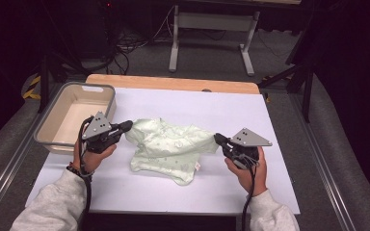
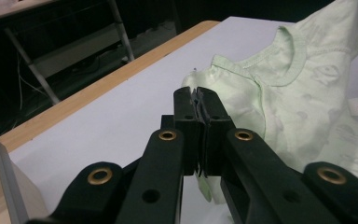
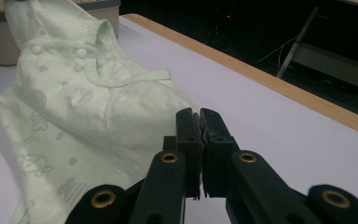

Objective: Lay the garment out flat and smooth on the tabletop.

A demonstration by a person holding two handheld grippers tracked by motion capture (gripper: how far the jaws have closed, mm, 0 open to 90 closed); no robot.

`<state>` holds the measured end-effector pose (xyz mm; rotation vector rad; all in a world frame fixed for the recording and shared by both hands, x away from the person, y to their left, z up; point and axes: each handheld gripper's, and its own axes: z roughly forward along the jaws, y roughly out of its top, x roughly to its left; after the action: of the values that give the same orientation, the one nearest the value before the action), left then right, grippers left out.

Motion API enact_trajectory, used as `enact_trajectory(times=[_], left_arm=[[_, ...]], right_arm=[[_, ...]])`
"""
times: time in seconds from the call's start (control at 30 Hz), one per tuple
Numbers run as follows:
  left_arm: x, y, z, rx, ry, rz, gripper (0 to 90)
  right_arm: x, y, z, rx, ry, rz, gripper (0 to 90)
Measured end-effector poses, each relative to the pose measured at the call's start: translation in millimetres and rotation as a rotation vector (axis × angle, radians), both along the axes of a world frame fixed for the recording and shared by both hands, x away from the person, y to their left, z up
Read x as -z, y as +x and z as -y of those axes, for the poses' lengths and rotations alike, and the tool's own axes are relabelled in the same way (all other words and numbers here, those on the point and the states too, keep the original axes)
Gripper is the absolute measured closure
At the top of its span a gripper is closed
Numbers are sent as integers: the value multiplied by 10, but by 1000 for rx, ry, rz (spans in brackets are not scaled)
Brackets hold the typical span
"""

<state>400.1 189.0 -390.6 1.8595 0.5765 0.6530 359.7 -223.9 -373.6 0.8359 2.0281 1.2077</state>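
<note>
Green baby shirt (image 1: 169, 148) — each sleeve pinched in closed jaws, left gripper (image 1: 125, 127) and right gripper (image 1: 218, 138).

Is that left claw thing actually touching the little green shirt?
Touching. In the left gripper view, the left gripper has its jaws closed with a sliver of the green shirt pinched between them, and cloth hangs out beneath them.

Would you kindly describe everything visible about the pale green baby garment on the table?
The pale green baby garment looks like soft cotton with faint printed shapes, a ribbed neckline, white snap buttons and a small label. It lies crumpled mid-table on the white sheet, its two sides pinched by the shut left gripper and right gripper.
</note>
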Motion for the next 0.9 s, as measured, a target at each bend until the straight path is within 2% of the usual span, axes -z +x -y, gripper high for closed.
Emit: enact_trajectory(times=[0.27, 0.3, 0.33, 0.37, 0.4, 0.43, 0.47, 0.5, 0.53, 0.63, 0.67, 0.73, 0.77, 0.8, 0.83, 0.9], left_arm=[[-87, -25, -33, -21, -23, 12, 883], [-122, -32, -46, -20, -27, 15, 883], [-156, -43, -53, -22, -22, 18, 883], [-227, -70, -71, -23, -22, 34, 883], [-227, -70, -71, -23, -22, 34, 883], [-319, -109, -93, -27, -30, 52, 883], [-319, -109, -93, -27, -30, 52, 883], [-379, -131, -107, -27, -41, 60, 883], [-460, -158, -114, -25, -43, 73, 883], [-603, -230, -121, -32, -32, 97, 882], [-603, -230, -121, -32, -32, 97, 882], [-759, -341, -159, -32, -32, 122, 882], [-759, -341, -159, -32, -32, 122, 882], [-818, -393, -177, -30, -32, 133, 882], [-891, -471, -194, -32, -25, 154, 882], [-961, -529, -218, -26, -30, 162, 882]], right_arm=[[-100, 13, -29, -2, 7, 18, 872], [-138, 15, -26, -3, 15, 15, 872], [-264, 2, -29, 4, 9, 21, 872], [-315, -6, -30, 2, 8, 25, 872], [-384, -17, -33, 0, 4, 32, 872], [-451, -31, -37, 1, 0, 41, 872], [-451, -31, -37, 1, 0, 41, 872], [-586, -58, -47, -1, -1, 59, 872], [-626, -68, -51, -3, -2, 65, 872], [-752, -117, -62, -4, -1, 86, 872], [-790, -139, -64, -6, 2, 91, 872], [-857, -184, -70, -9, 2, 100, 872], [-857, -184, -70, -9, 2, 100, 872], [-946, -261, -80, -19, -4, 119, 871], [-971, -287, -84, -20, -5, 127, 872], [-1036, -361, -82, -29, 0, 147, 872]])
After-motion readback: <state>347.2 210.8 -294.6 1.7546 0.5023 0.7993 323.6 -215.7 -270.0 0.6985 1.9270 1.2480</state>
